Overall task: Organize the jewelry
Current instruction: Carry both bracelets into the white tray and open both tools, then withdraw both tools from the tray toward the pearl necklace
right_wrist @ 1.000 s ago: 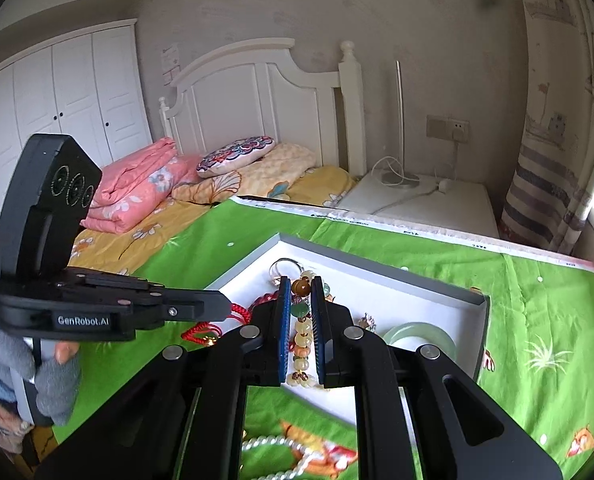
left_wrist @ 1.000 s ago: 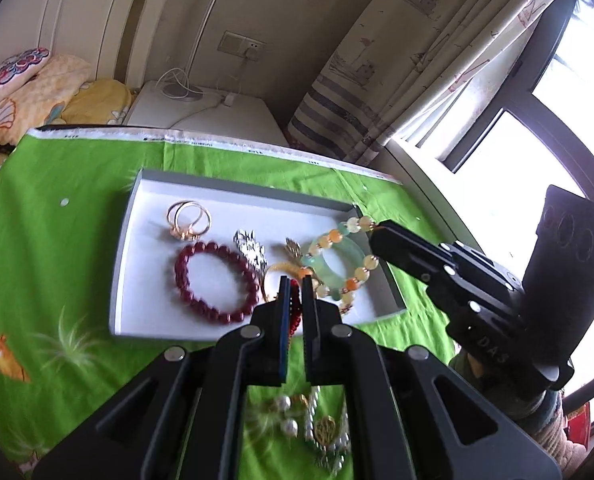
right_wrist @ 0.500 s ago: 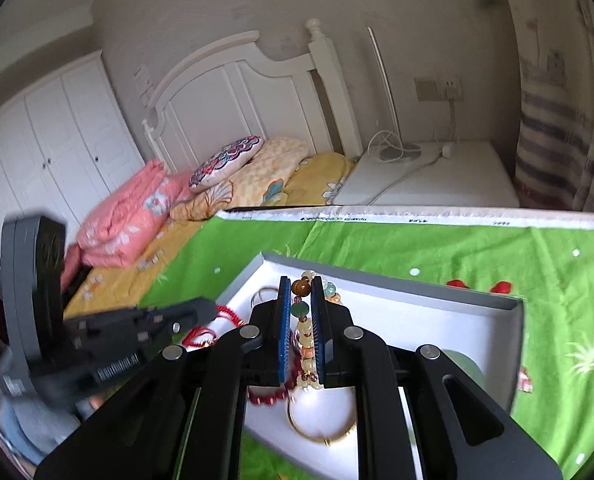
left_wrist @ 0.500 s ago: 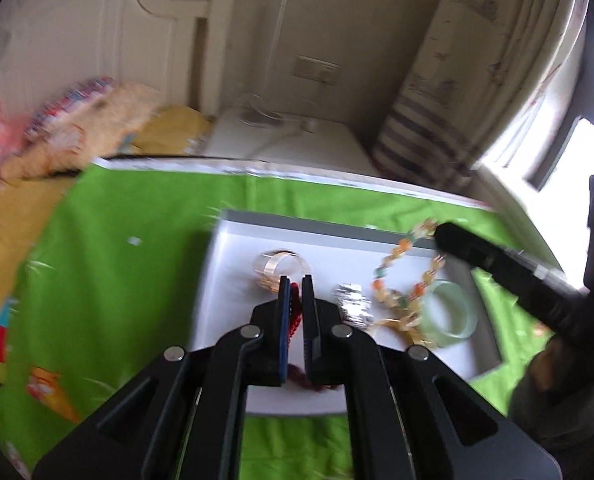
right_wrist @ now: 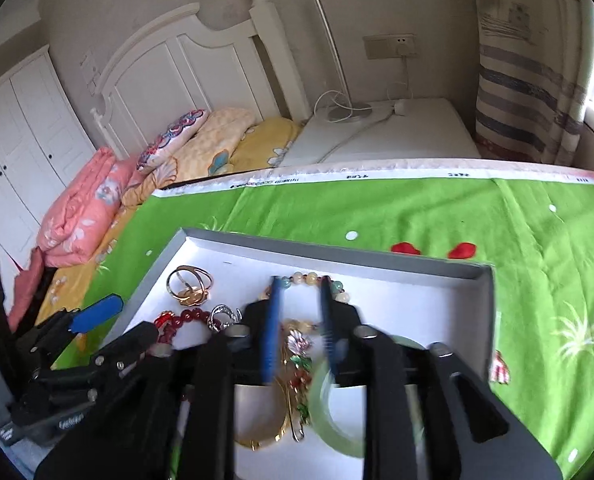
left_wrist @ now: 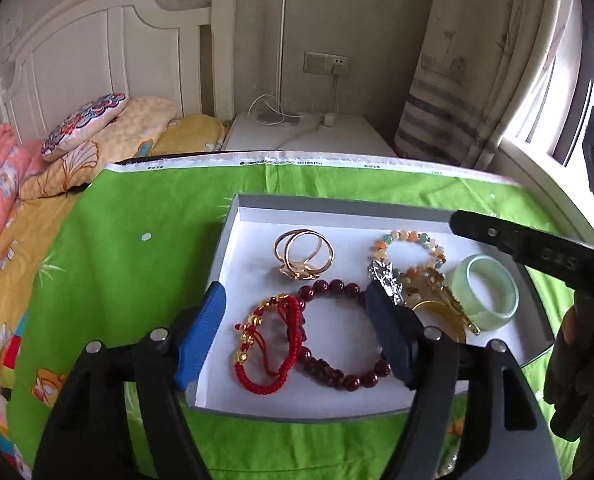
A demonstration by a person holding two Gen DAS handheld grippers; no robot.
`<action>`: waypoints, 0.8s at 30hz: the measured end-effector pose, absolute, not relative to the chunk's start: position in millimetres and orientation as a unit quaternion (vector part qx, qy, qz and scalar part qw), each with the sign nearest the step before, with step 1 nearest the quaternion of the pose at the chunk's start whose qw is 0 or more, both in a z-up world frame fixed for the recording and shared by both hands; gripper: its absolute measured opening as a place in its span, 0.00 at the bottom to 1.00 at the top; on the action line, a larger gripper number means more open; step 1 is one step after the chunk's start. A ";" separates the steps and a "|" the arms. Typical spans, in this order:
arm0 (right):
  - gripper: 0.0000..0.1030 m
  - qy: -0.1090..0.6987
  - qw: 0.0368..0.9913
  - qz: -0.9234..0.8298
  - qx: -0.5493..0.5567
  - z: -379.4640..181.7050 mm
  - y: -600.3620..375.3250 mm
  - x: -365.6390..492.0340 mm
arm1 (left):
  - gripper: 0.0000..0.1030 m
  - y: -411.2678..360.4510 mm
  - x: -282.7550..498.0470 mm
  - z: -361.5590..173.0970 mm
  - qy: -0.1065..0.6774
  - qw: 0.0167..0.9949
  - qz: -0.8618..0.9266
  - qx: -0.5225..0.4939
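With both pieces lying loose in the white tray [left_wrist: 257,216], the left gripper [left_wrist: 297,334] hangs wide open over the red cord bracelet [left_wrist: 267,344]; the right gripper [right_wrist: 299,326], parted and empty, hovers above the multicoloured bead bracelet [right_wrist: 315,280]. Next comes fetching further jewelry.

A grey-walled tray [left_wrist: 233,216] with a white floor sits on a bright green cloth [left_wrist: 137,208]. In it lie a red cord bracelet [left_wrist: 269,344] with gold beads, dark red beads [left_wrist: 337,372], a pale green bangle [left_wrist: 487,292] and a gold ring [left_wrist: 303,254].
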State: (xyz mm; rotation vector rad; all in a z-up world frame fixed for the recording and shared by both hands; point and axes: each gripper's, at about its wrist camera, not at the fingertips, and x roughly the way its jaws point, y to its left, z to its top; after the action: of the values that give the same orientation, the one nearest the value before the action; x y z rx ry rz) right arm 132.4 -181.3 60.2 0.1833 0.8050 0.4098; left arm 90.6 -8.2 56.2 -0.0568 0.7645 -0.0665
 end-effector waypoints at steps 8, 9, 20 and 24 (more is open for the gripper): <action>0.49 0.342 0.910 0.224 0.071 94.6 -213.6 70.5 | 0.90 32.9 53.6 85.8 0.339 0.938 0.005 -0.066; 0.49 0.339 0.910 0.228 0.070 94.4 -219.1 57.2 | 0.94 40.4 42.9 88.8 0.331 0.941 0.025 -0.070; 0.54 0.357 0.906 0.227 0.007 58.5 -224.3 -45.5 | 0.98 58.8 -47.8 55.7 0.353 0.932 0.058 -0.054; 0.58 0.351 0.906 0.233 -0.030 54.0 -207.0 -67.5 | 0.98 48.0 -51.3 40.0 0.368 0.928 0.043 -0.048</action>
State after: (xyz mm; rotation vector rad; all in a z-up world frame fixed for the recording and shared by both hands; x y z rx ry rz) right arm -67.5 -207.0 54.0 -0.0618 0.7255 0.4811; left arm -51.3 48.0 40.0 -0.0977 0.7540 0.0888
